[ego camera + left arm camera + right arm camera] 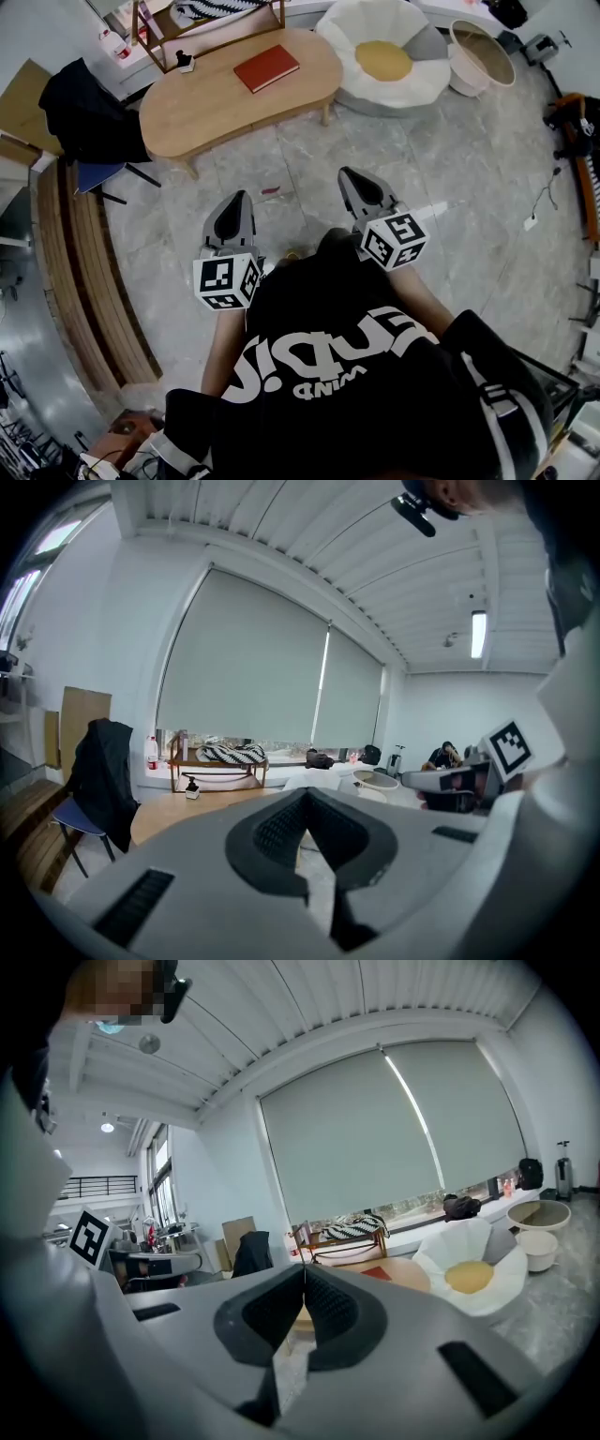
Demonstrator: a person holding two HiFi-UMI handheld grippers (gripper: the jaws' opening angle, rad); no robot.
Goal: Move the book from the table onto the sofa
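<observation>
A red book (266, 67) lies flat on the right half of the oval wooden table (216, 108) at the top of the head view. To the table's right sits the white, egg-shaped sofa (389, 56) with a yellow cushion. My left gripper (241, 195) and right gripper (348, 172) hover side by side over the grey floor, well short of the table, both pointing toward it. Both are shut with nothing between the jaws. In the right gripper view the book (380, 1273) and the sofa (478, 1274) show just beyond the closed right gripper (303, 1269). The left gripper (305, 794) faces the table (178, 810).
A wooden rack (202, 19) and a small bottle (183, 61) stand at the table's far left. A chair draped with a black jacket (89, 112) stands left of the table. A round basket (483, 56) sits right of the sofa. Curved wooden steps (84, 272) run along the left.
</observation>
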